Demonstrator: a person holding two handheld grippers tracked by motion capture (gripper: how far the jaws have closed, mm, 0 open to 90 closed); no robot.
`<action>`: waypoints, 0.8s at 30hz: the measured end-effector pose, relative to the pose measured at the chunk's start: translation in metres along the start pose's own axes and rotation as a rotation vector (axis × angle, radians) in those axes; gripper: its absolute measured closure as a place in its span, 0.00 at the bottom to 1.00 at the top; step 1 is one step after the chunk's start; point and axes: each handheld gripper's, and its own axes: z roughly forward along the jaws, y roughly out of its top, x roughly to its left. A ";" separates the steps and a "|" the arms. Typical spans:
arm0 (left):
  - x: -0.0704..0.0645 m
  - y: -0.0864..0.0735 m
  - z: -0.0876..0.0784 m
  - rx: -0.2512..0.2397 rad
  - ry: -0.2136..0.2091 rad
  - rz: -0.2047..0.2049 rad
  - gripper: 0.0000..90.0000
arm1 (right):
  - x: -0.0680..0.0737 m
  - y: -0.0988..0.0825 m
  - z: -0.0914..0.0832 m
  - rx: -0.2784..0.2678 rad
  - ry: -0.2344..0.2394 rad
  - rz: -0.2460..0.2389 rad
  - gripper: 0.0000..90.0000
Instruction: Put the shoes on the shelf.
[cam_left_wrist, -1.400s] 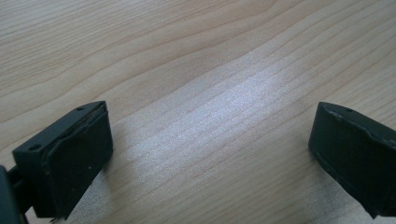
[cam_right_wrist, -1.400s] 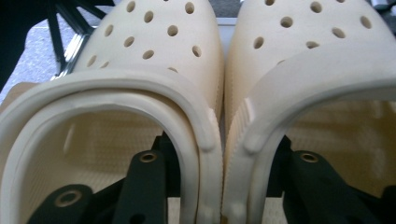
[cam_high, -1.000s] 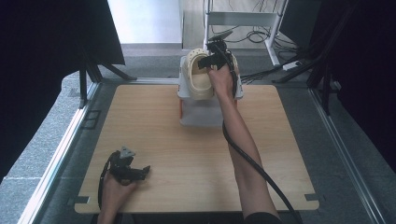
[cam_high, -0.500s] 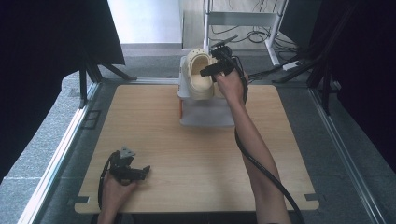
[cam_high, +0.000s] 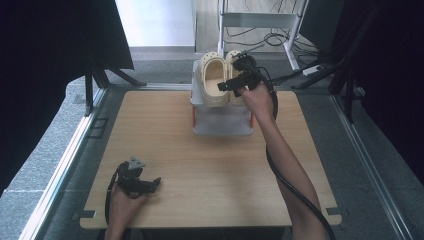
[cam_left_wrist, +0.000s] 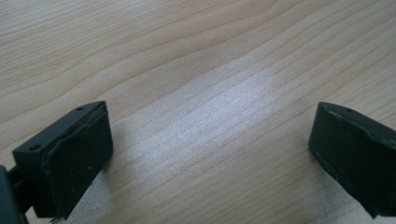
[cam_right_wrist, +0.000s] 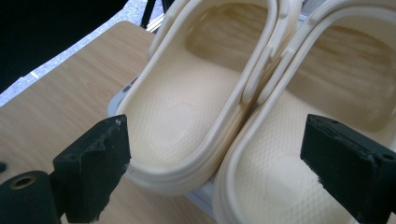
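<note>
Two cream clogs (cam_high: 212, 80) lie side by side on top of a clear plastic box (cam_high: 222, 122) at the back middle of the wooden table (cam_high: 200, 165). My right gripper (cam_high: 226, 86) hovers over their heel ends. Its jaws have just been opening and now stand wide, pressing on nothing. In the right gripper view the left clog (cam_right_wrist: 187, 116) and the right clog (cam_right_wrist: 289, 154) lie just beyond the right gripper (cam_right_wrist: 219, 154), their touching rims in line with the gap. My left gripper (cam_high: 152, 184) rests open at the near left, with bare wood (cam_left_wrist: 187, 56) between the jaws of the left gripper (cam_left_wrist: 210, 135).
The box has orange clips on its sides and stands against the table's far edge. A black cable (cam_high: 290, 190) trails along the right forearm toward the near right corner. Metal rails run along both sides of the table, and a white rack (cam_high: 260, 20) stands behind.
My right gripper has drawn back from the clogs' toe end toward their heels, and its jaws have spread wider. The left hand and gripper have stayed put.
</note>
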 end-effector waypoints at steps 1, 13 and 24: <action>0.000 0.000 0.000 0.000 0.000 0.000 0.00 | 0.001 -0.002 -0.002 0.003 0.006 -0.007 0.09; 0.000 0.000 0.000 -0.003 0.004 0.001 0.00 | 0.012 -0.025 -0.022 0.001 0.076 -0.052 0.10; 0.000 0.000 0.000 -0.005 0.006 0.002 0.00 | 0.015 -0.053 -0.041 0.000 0.108 -0.089 0.11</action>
